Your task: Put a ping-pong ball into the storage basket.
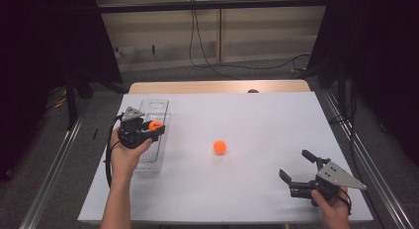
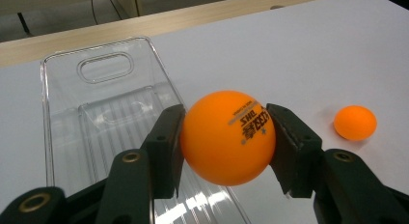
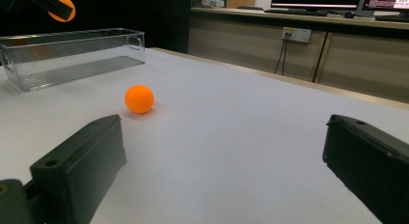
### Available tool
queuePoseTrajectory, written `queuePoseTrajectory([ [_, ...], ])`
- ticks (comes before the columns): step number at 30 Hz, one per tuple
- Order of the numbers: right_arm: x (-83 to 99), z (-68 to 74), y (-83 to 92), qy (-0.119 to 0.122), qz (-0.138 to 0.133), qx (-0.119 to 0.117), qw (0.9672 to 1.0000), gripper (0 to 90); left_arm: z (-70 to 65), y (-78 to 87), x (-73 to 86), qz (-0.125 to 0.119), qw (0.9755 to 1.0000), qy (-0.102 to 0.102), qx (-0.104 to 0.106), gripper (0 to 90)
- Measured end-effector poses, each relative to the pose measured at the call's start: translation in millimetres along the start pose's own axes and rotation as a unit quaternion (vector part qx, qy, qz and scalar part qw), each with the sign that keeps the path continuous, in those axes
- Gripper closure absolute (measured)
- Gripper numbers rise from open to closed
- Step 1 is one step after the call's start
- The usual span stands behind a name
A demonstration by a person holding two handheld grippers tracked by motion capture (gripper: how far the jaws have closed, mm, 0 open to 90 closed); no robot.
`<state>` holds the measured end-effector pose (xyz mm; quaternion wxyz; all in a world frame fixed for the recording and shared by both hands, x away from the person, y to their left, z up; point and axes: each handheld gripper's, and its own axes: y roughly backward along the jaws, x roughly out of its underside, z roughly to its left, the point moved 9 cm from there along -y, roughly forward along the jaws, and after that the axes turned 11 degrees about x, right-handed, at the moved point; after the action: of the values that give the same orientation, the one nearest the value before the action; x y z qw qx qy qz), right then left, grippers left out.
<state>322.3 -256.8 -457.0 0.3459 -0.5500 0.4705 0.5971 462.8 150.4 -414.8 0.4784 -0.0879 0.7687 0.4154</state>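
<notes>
My left gripper (image 1: 157, 126) is shut on an orange ping-pong ball (image 2: 227, 137) and holds it above the clear plastic tray (image 1: 148, 162) at the table's left side. In the left gripper view both black pads press the ball's sides, and printed lettering shows on it. A second orange ball (image 1: 220, 147) lies loose near the middle of the white table; it also appears as a small ball (image 2: 355, 122) and as the ball (image 3: 139, 99) ahead of my right gripper. My right gripper (image 1: 296, 166) stands open near the front right of the table, nothing between its fingers.
The clear tray (image 2: 62, 118) is long, ribbed on its floor, with a handle slot at its far end. A wooden strip (image 1: 217, 86) runs along the table's far edge. Dark curtains and metal rails flank both sides. Cables hang on the far wall.
</notes>
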Motion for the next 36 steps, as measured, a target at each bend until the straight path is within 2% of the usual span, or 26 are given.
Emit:
queuePoseTrajectory([
  [15, 0.1, -0.2, -0.1, 0.0, 0.0, 0.0, 1.0, 0.6, 6.4, 0.5, 3.1, 0.001, 0.9999, 0.006, -0.008, 50.7],
  [36, 0.3, 0.2, -0.3, 0.0, 0.001, -0.001, 1.0, 0.6, 20.6, 0.8, 11.0, 0.009, 0.9994, 0.01, -0.031, 50.6],
])
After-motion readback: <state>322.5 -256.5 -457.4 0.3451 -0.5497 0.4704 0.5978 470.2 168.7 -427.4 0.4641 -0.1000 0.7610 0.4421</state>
